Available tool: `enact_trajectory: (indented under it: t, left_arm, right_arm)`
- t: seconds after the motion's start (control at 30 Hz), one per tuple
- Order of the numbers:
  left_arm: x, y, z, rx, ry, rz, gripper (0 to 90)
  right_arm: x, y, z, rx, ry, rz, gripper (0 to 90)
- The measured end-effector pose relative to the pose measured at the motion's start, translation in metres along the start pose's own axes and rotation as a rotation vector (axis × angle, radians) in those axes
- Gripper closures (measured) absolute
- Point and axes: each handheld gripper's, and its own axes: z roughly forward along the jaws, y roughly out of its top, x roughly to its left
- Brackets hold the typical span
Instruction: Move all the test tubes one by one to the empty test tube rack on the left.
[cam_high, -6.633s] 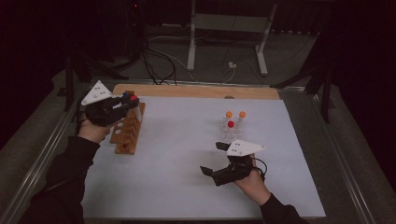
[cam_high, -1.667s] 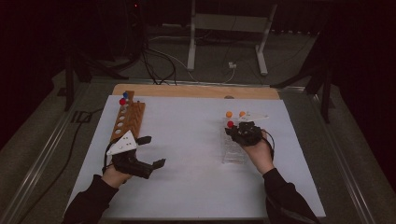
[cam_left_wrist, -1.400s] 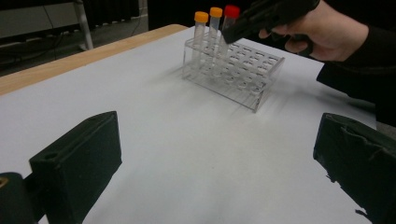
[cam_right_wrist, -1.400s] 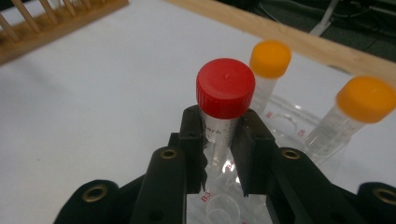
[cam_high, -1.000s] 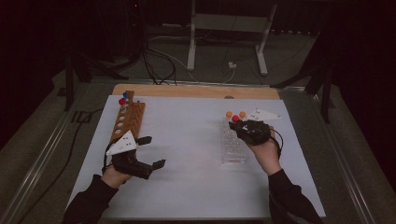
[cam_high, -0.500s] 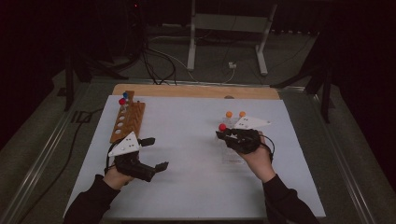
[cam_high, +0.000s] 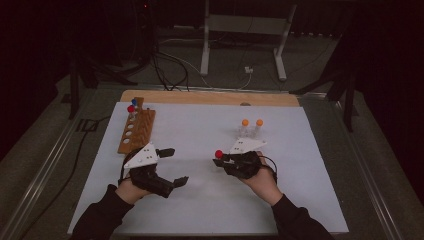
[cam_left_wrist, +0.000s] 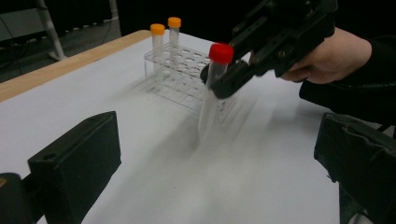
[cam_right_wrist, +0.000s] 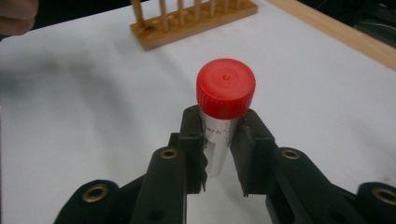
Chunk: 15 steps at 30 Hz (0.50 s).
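Observation:
My right gripper (cam_high: 223, 159) is shut on a clear tube with a red cap (cam_high: 218, 153), held upright above the white mat near the table's middle. In the right gripper view the jaws clamp the red-capped tube (cam_right_wrist: 225, 88) just below its cap. My left gripper (cam_high: 177, 165) rests open at the front left, nothing between its jaws, and faces the red-capped tube (cam_left_wrist: 219, 53). A clear plastic rack (cam_high: 250, 134) behind the right hand holds two orange-capped tubes (cam_high: 245, 122). A wooden rack (cam_high: 137, 131) at the back left carries a red-capped and a blue-capped tube (cam_high: 132, 106) at its far end.
A white mat (cam_high: 200, 125) covers the table, with a wooden strip (cam_high: 210, 97) along the far edge. Cables and metal stand legs (cam_high: 205, 50) lie on the floor beyond. In the right gripper view the wooden rack (cam_right_wrist: 196, 21) stands ahead.
The right gripper has taken the red-capped tube out of the clear rack and carried it left toward the table's middle. The left gripper stays open and has turned slightly.

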Motion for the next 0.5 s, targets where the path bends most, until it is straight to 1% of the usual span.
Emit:
enact_trajectory:
  t: [0.2,0.5]
  left_arm:
    - [-0.006,0.010,0.006,0.000,-0.043,0.013,1.5]
    - [-0.013,0.018,0.019,0.011,-0.076,0.034,1.8]
  right_arm:
    - [0.012,-0.001,0.005,0.015,0.042,-0.020,74.2]
    - [0.023,0.000,0.007,0.021,0.078,-0.047,74.3]
